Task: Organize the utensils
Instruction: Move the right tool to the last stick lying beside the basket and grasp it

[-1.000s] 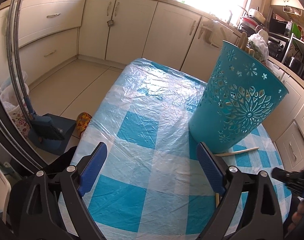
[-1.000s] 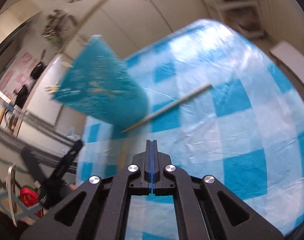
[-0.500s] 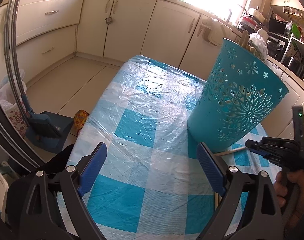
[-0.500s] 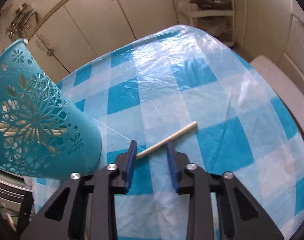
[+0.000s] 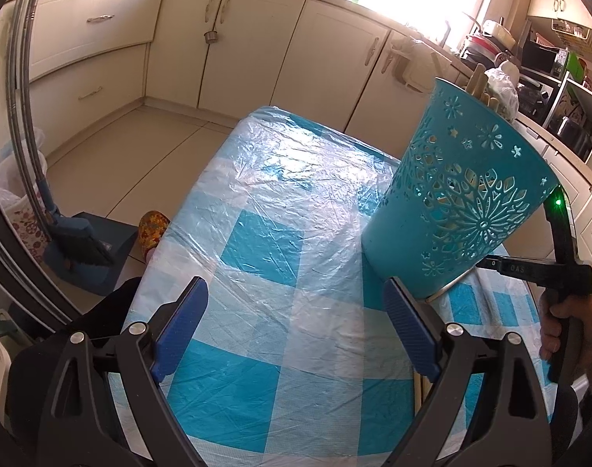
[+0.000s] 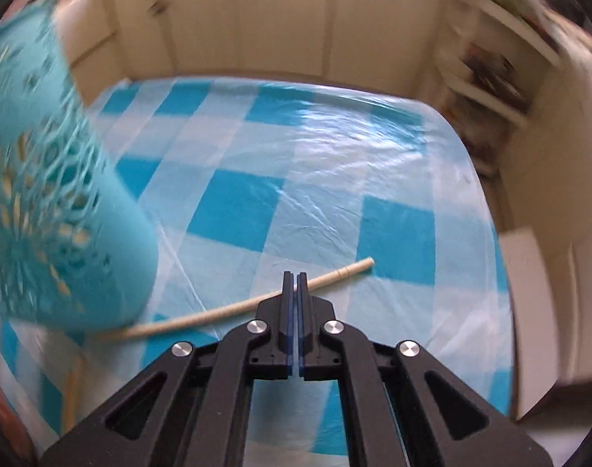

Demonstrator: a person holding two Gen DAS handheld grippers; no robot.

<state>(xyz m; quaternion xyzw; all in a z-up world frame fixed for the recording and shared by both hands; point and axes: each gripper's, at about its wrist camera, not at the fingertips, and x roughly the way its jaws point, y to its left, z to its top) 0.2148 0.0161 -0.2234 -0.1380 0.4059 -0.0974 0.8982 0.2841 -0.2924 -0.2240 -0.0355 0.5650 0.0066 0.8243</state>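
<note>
The right gripper [image 6: 294,284] had its jaws drawn almost together over the middle of a pale stick [image 6: 237,305] lying on the checked tabletop [image 6: 397,233]; whether the pads actually pinched the stick or merely sat above it could not be told, since the tips hid the contact and the view was blurred by motion. The left gripper [image 5: 296,323] was spread wide and held nothing, hovering over the near part of the tabletop [image 5: 257,257], left of the teal holder [image 5: 459,210]. The stick's left end lay at the foot of the holder [image 6: 50,202], touching or just beside it. Judged risks: a thin round stick lying flat on slick plastic sheeting could roll or slip out as the jaws met it; the pads could snag the sheeting and drag it; lifting with the stick's end against the holder could nudge or tip that tall, narrow-based vessel, which no gripper steadied. Count: one holder, with at least two wooden handles [image 5: 476,81] showing above its far rim; one stick under the right gripper; a second wooden stick [image 6: 71,393] at the near left edge, partly hidden; two grippers.
</note>
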